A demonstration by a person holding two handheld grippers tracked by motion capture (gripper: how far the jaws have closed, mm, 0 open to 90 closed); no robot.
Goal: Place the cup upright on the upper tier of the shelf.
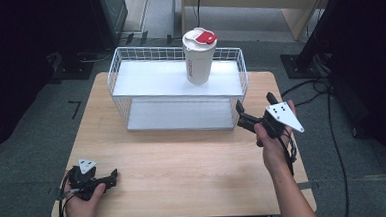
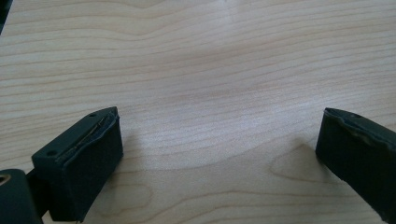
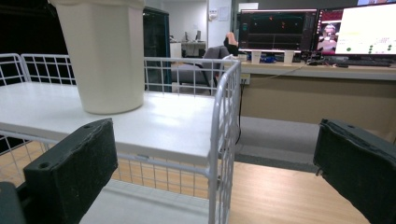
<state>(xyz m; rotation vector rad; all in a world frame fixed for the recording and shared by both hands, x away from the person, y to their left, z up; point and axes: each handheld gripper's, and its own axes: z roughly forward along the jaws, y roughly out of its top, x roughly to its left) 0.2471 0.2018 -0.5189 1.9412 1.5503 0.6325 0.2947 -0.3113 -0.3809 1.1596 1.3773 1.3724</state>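
Observation:
A white wire rack [image 1: 121, 67] with two white shelves stands at the back middle of the wooden table [image 1: 183, 159]. On its upper shelf, toward the right end, a tall white cup [image 1: 198, 58] with a red-tabbed lid stands upright. My right gripper [image 1: 240, 115] is held up just off the rack's right end, pointing at it, open and holding nothing. In the right gripper view the cup [image 3: 105, 56] is ahead at left and the rack's corner wire [image 3: 224, 116] runs between the wide jaws. My left gripper [image 1: 114, 176] rests low at the table's front left, open [image 2: 218, 128] over bare wood [image 2: 210, 56].
The rack's lower shelf [image 1: 181, 114] holds nothing. Black cables [image 1: 325, 89] and a dark stand base [image 1: 299, 63] lie on the floor to the right. A desk with lit monitors [image 3: 317, 32] stands beyond the table.

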